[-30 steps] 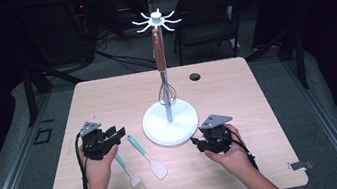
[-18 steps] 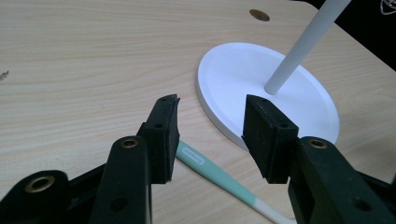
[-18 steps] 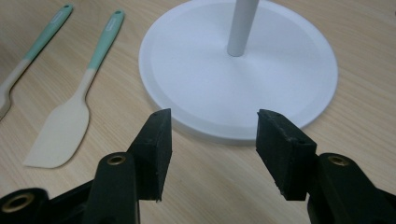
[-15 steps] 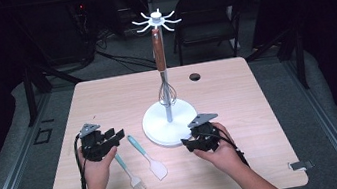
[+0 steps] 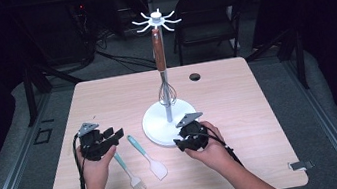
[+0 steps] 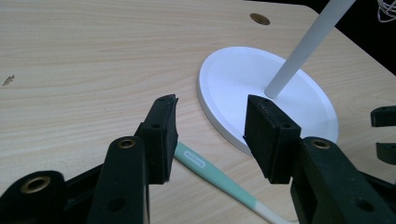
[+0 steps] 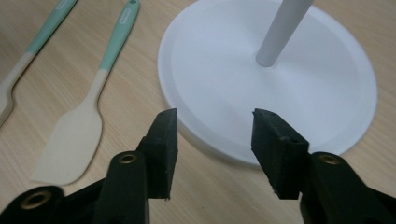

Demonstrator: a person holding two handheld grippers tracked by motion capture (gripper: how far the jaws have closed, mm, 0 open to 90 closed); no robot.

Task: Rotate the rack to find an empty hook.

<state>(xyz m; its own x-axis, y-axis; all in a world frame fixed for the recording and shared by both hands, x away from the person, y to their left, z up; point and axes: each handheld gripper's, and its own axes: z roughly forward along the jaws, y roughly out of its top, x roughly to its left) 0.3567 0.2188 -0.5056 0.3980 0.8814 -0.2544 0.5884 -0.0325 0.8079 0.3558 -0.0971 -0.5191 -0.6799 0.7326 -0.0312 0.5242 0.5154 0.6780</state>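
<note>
Right claw (image 5: 180, 145) shifted left to stand base (image 5: 162, 135) rim, closing slightly, empty, left claw (image 5: 118, 134) widening, empty, above brush (image 5: 128, 169)

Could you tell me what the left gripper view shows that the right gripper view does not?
Left gripper view: the table's hole, the whisk's wires and the right gripper's jaws at the right edge. Right gripper view: the spatula whole, with the brush beside it. Both: the stand's white base and pole, one teal handle, and open, empty jaws.
</note>
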